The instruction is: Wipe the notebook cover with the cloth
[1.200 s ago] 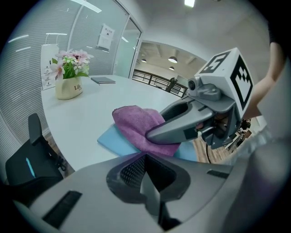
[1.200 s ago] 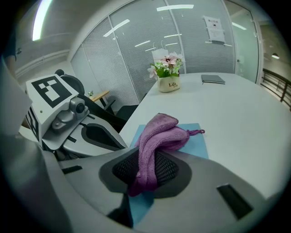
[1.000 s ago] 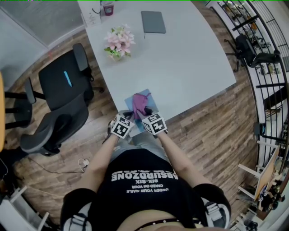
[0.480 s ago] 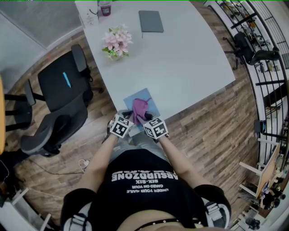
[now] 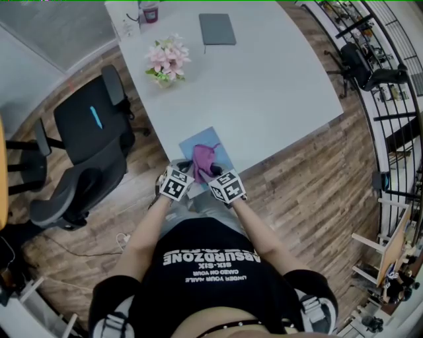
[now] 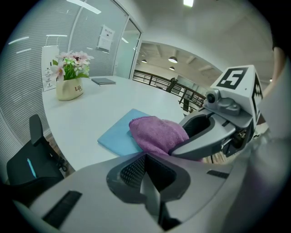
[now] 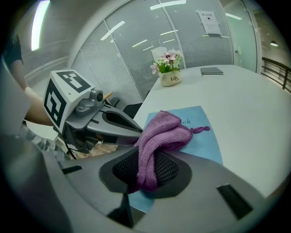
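Observation:
A light blue notebook (image 5: 198, 142) lies flat at the near edge of the white table (image 5: 264, 86). A purple cloth (image 5: 205, 160) sits bunched on its cover. My right gripper (image 5: 215, 174) is shut on the cloth (image 7: 161, 132), which hangs down between its fingertips onto the notebook (image 7: 202, 136). My left gripper (image 5: 182, 173) hovers just left of the cloth at the notebook's near left corner, jaws shut on nothing. In the left gripper view the cloth (image 6: 157, 134) covers the notebook's (image 6: 116, 134) near end, with the right gripper (image 6: 200, 139) beside it.
Far across the table stand a pot of pink flowers (image 5: 166, 63), a dark grey notebook (image 5: 217, 29), a cup (image 5: 150, 11) and a white card stand (image 5: 125, 26). A black office chair (image 5: 89, 132) is to the left, on wooden floor.
The right gripper has dragged the cloth a little toward the notebook's near edge. The left gripper stays beside it.

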Demonstrator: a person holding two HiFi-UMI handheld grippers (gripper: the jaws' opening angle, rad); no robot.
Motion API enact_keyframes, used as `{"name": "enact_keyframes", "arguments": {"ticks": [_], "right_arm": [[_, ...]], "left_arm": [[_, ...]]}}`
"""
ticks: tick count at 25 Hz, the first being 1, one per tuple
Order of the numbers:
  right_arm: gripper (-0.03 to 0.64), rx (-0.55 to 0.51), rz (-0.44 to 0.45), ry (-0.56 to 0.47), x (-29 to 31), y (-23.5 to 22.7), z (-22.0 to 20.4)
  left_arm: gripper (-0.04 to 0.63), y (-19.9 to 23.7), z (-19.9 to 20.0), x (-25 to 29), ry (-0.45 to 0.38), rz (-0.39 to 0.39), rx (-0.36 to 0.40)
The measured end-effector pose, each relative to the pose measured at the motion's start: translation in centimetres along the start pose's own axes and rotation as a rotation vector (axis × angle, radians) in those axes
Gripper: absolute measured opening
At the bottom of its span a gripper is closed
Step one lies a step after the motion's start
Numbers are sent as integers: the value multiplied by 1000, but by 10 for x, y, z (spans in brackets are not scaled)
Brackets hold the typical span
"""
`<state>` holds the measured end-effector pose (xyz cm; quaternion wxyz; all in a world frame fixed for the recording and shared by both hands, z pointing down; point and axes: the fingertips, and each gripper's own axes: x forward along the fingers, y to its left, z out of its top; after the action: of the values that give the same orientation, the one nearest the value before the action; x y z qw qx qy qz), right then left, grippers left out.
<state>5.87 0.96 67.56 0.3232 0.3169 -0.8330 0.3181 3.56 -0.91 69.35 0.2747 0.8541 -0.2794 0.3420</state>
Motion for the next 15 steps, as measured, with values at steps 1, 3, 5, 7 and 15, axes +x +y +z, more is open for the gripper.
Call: {"name": "enact_keyframes", "arguments": {"ticks": [1,3,5,7,15], "right_arm": [[87,-7,2,3,0,0,0],[89,-16,7,15,0,-2,-2],[89,-19,16,23,-1,-4,-2],[89,-27,23,27,-2,-6,-3],[94,-14,17,28,-9,-19,-3]], "left_arm": [[17,0,0,0,0,0,0],[17,0,0,0,1,1,-4],[17,0,0,0,1,3,-8],[17,0,1,0,1,6,-10],[17,0,1,1,7,7,-20]]}}
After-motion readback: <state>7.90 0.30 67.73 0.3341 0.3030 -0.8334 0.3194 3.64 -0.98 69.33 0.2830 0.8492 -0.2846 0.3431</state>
